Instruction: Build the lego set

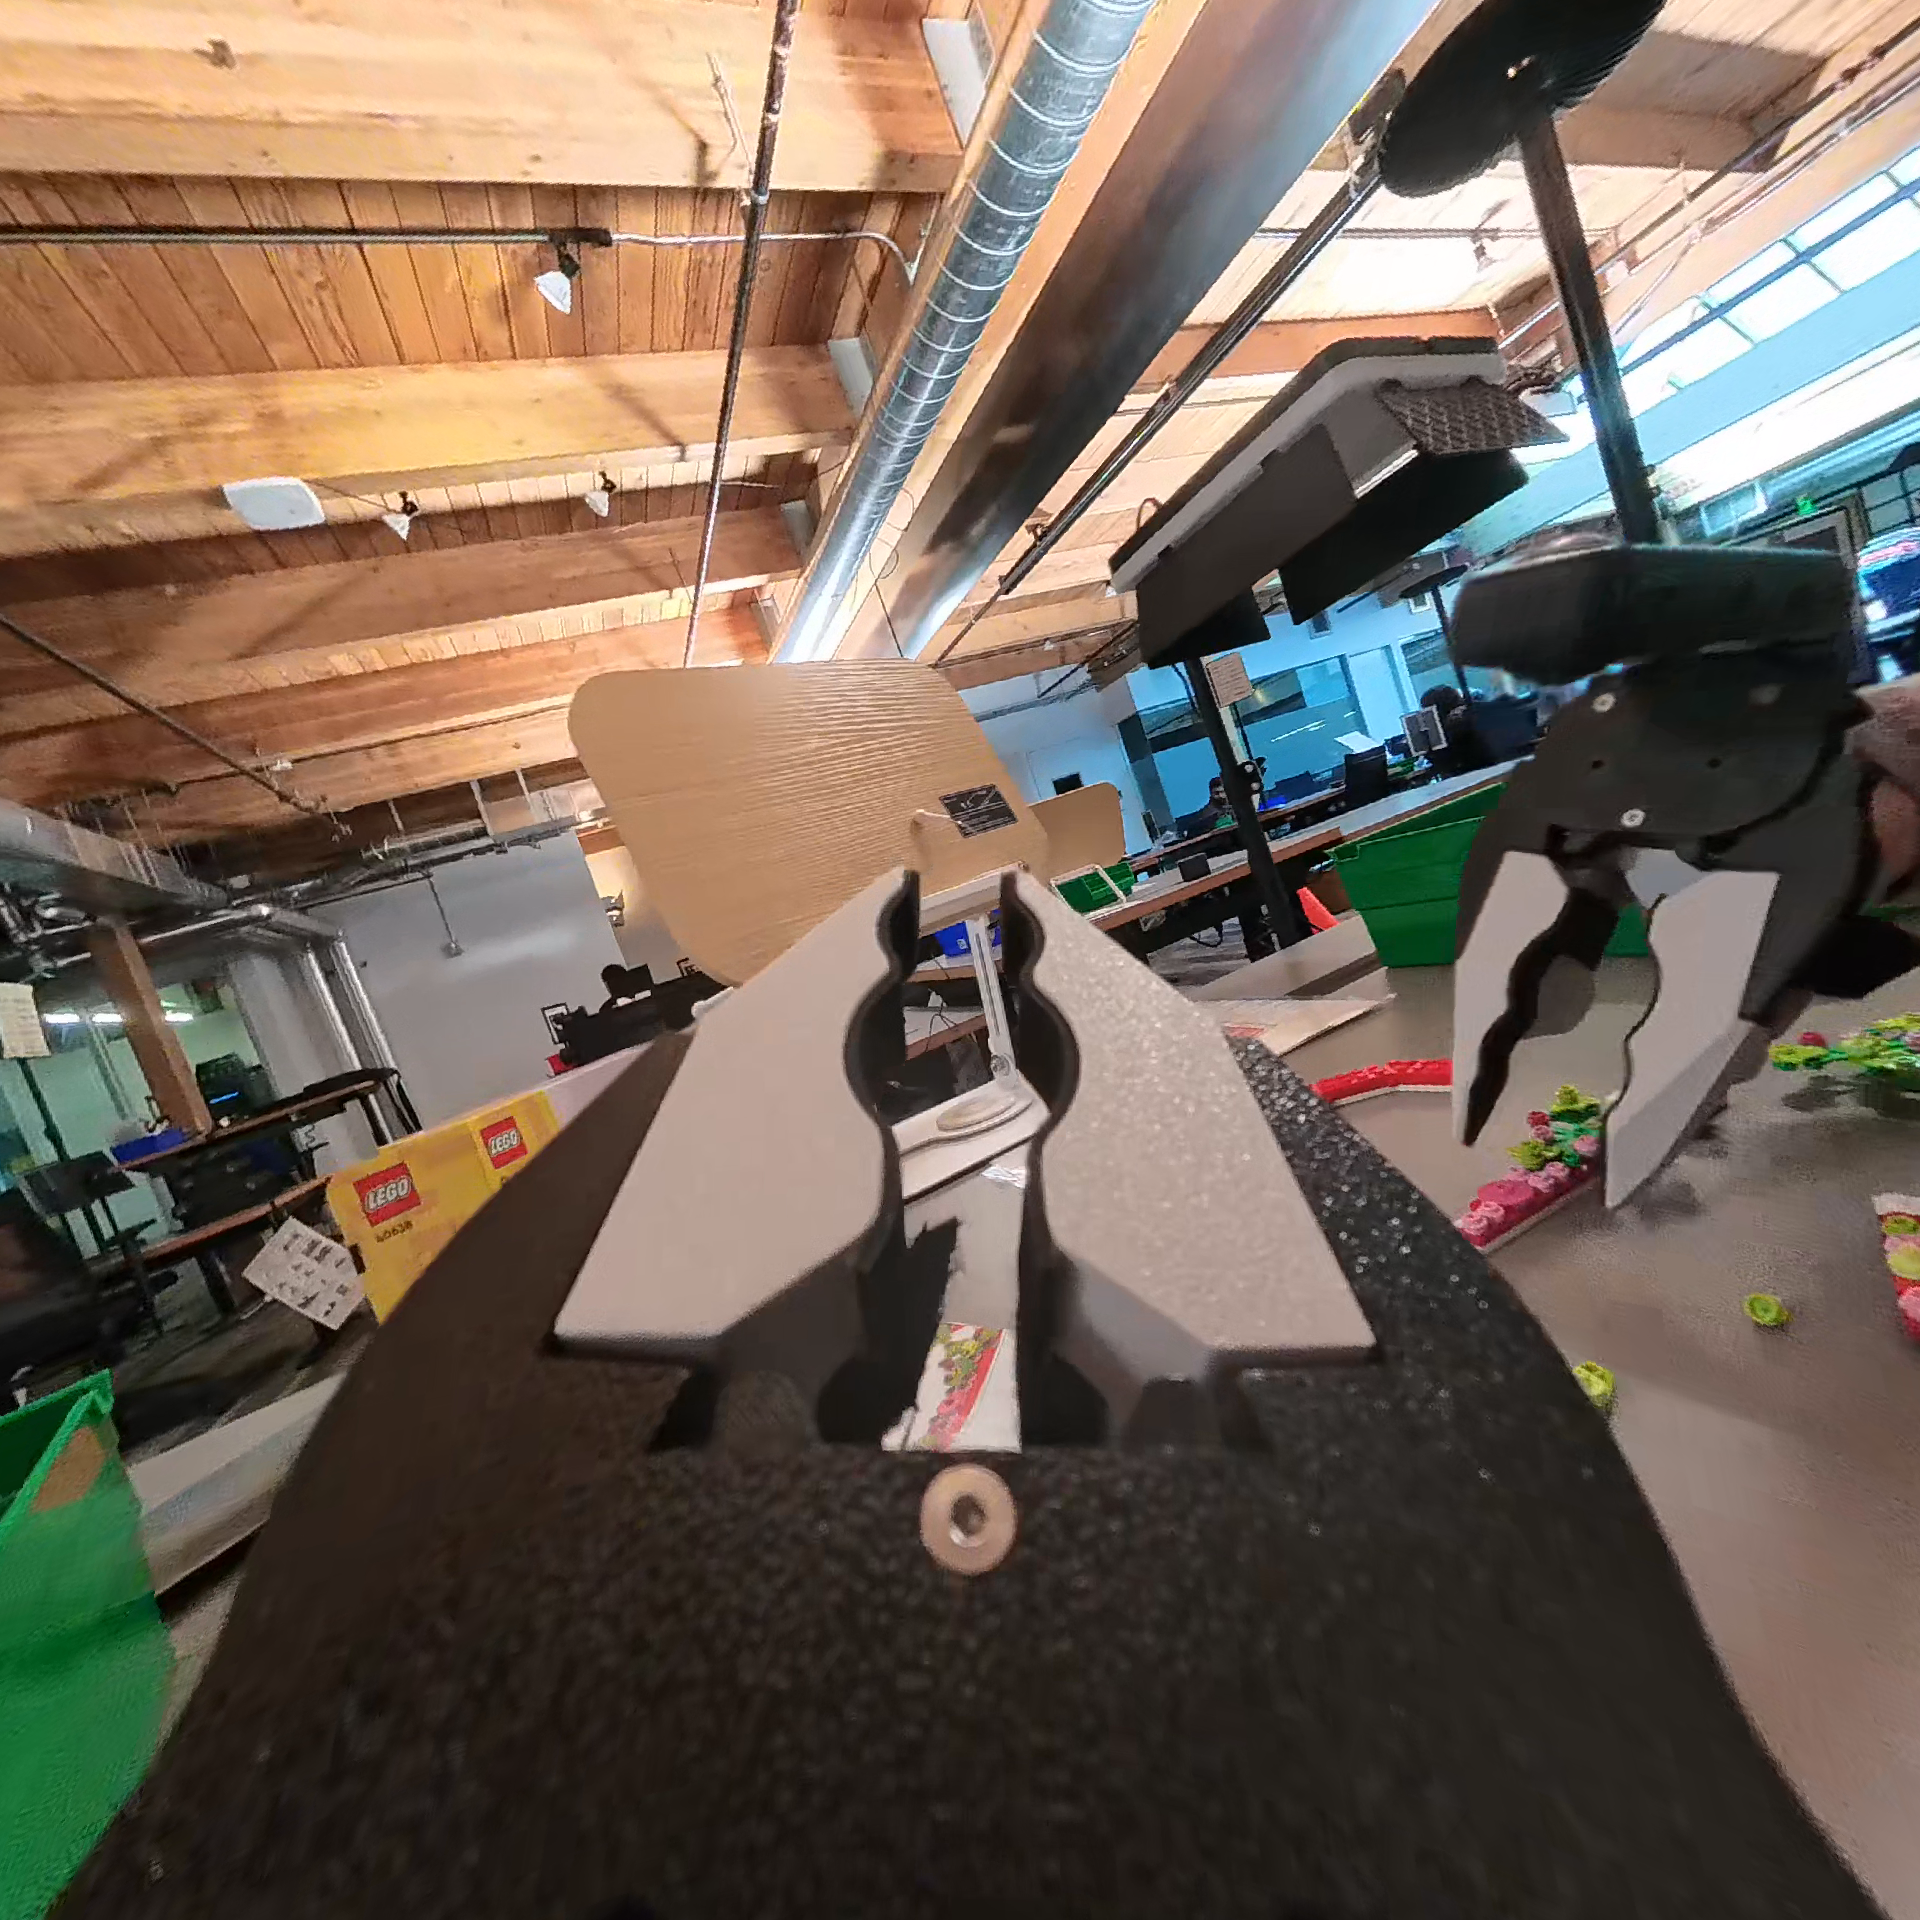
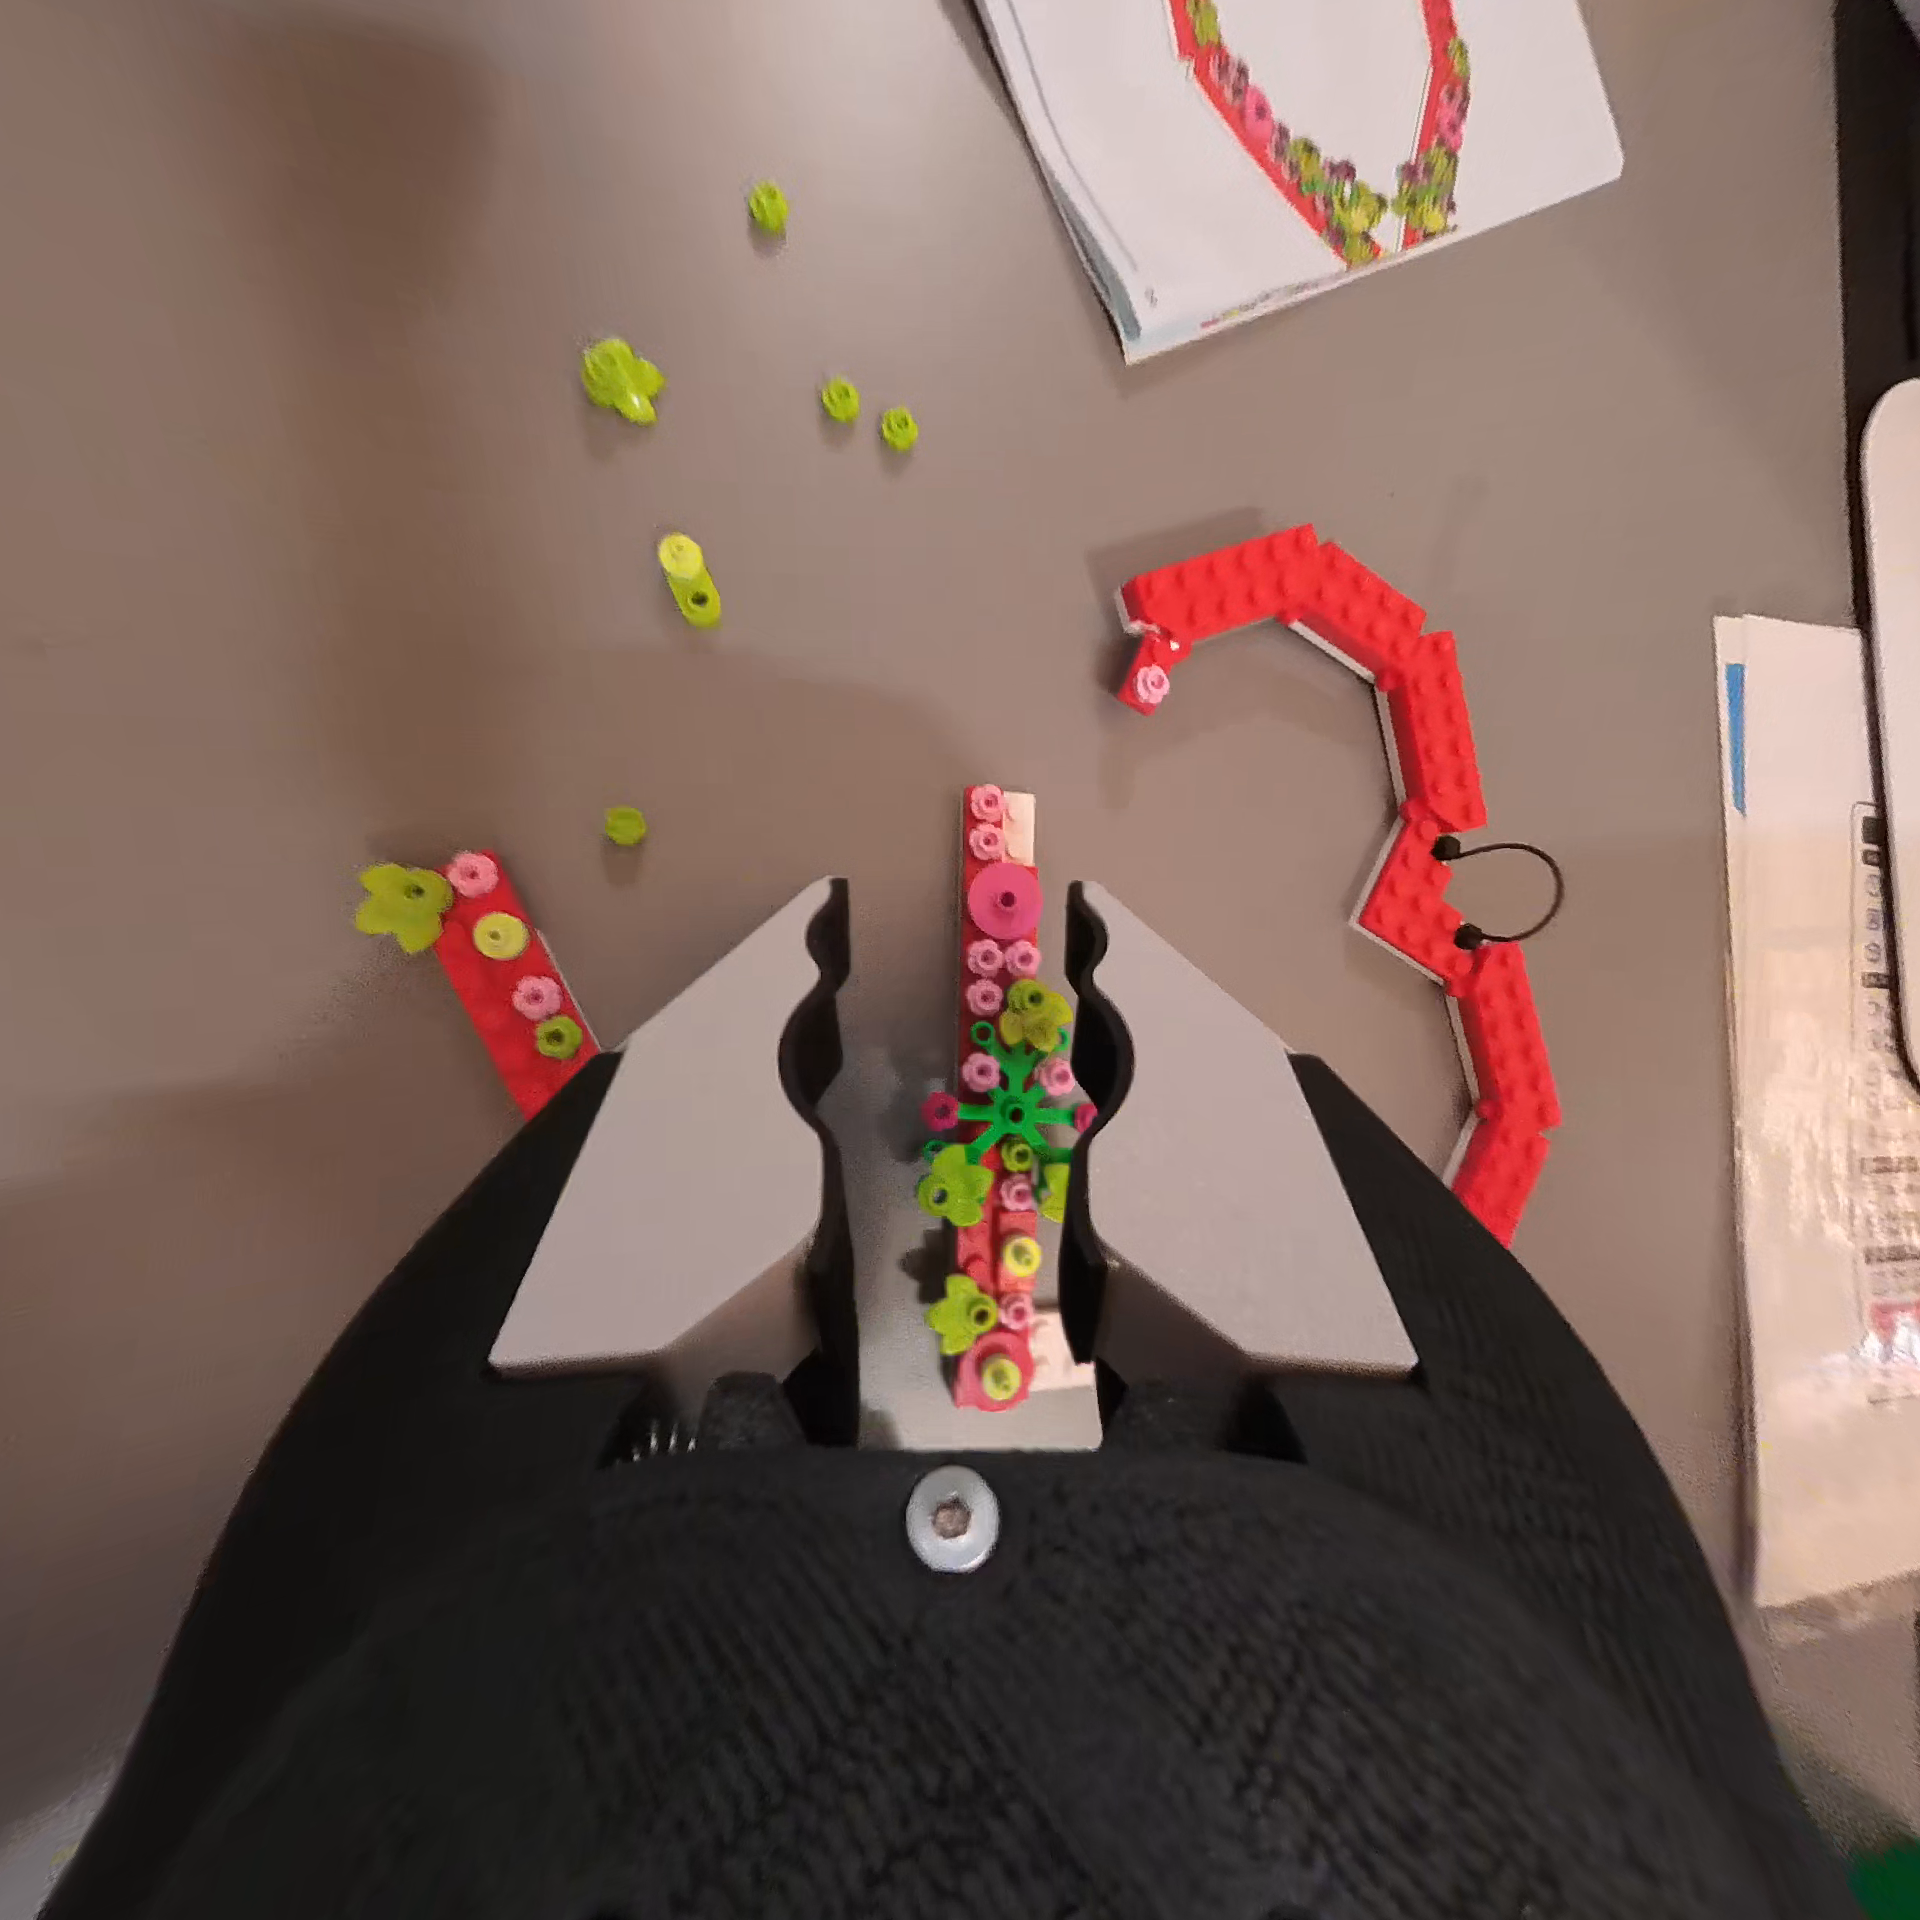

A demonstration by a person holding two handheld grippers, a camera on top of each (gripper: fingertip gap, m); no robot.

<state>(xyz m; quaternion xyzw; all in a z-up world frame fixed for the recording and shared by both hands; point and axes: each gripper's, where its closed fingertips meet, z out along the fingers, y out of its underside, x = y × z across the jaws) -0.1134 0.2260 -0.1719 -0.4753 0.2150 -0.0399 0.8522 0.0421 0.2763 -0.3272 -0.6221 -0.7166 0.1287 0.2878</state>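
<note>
My right gripper (image 2: 956, 888) is open and hangs over a straight red Lego strip (image 2: 997, 966) dressed with pink, lime and green flowers. The strip lies on the grey table between the jaws, and I see no contact. A shorter red strip with flowers (image 2: 504, 977) lies to the left. A curved chain of red plates (image 2: 1434, 727) with a black cord loop lies to the right. My left gripper (image 1: 961, 878) is tilted up off the table, its jaws a narrow gap apart and empty. The left wrist view shows the right gripper (image 1: 1543, 1169) over the flower strip (image 1: 1507, 1210).
Several loose lime pieces (image 2: 623, 379) are scattered at the far left of the table. An instruction booklet (image 2: 1299, 156) lies at the far side and papers (image 2: 1808, 1039) at the right edge. A yellow box (image 1: 436, 1195) and green bins (image 1: 1403, 883) stand around the table. Tip to tip, the grippers are about 25 cm apart.
</note>
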